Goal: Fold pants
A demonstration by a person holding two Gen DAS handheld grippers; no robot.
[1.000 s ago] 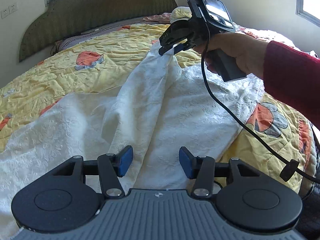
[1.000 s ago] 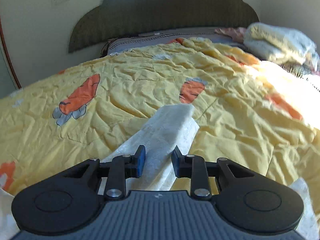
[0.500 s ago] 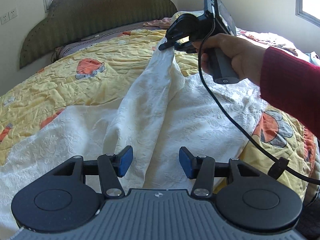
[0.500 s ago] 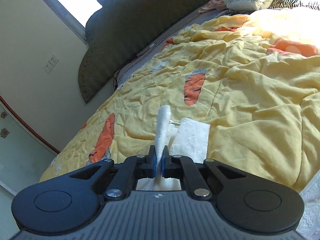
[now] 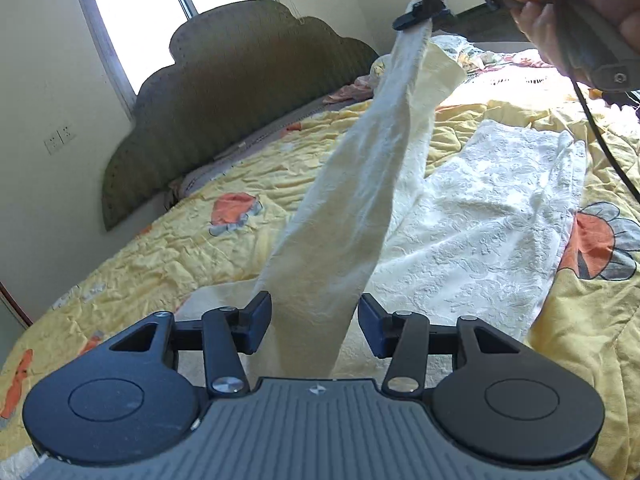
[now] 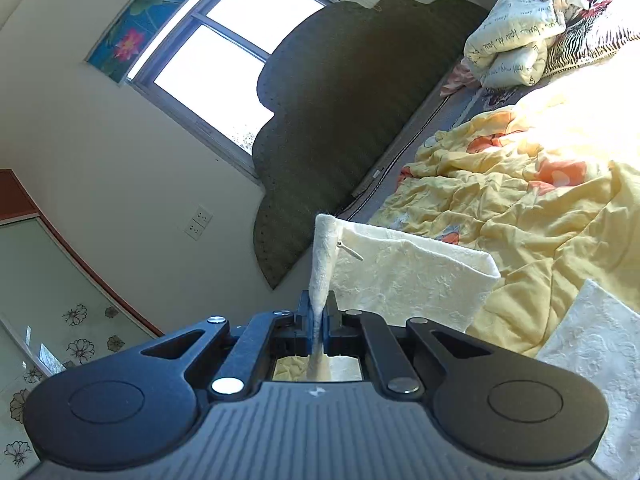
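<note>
White textured pants lie on the yellow quilt. My right gripper is shut on the hem of one pant leg and holds it high; it also shows in the left wrist view at the top right. That lifted leg hangs as a taut band down between the open fingers of my left gripper, which does not grip it. The other leg lies flat on the bed to the right.
The yellow quilt with orange prints covers the bed. A dark green headboard and a window stand behind. Folded bedding is piled at the head of the bed. The right gripper's cable hangs over the pants.
My right gripper closed on the pant leg hem and lifted it high. The leg now hangs stretched between my left gripper's open fingers. The left gripper has tilted upward.
</note>
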